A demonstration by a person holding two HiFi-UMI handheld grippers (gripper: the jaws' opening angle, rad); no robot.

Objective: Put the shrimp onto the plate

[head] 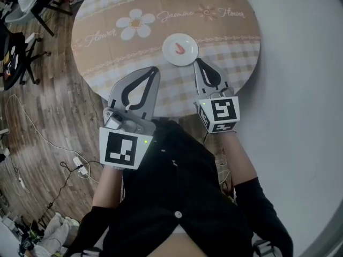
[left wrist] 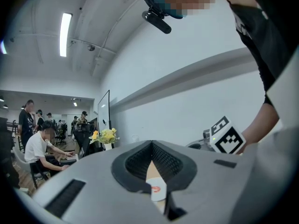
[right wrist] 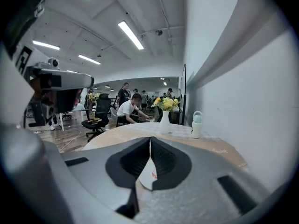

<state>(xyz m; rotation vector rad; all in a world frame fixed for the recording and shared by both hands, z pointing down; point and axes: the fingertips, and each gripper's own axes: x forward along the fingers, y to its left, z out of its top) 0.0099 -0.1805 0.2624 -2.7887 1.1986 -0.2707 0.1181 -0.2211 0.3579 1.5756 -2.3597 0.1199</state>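
Bench (head: 228, 33) is carrying the plate (head: 170, 58), shrimp (head: 179, 48) on it.
Left gripper (head: 155, 69) and right gripper (head: 197, 62) are hovering nearby, jaws clenched empty.

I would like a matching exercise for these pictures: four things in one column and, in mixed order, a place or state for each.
Things:
1. shrimp
2. plate
3. left gripper
4. vase

Places or states:
A. jaws together, nothing between them
B. holds yellow flowers
C. lies on the plate
D. white, under the shrimp

Pairs: 1-C, 2-D, 3-A, 4-B
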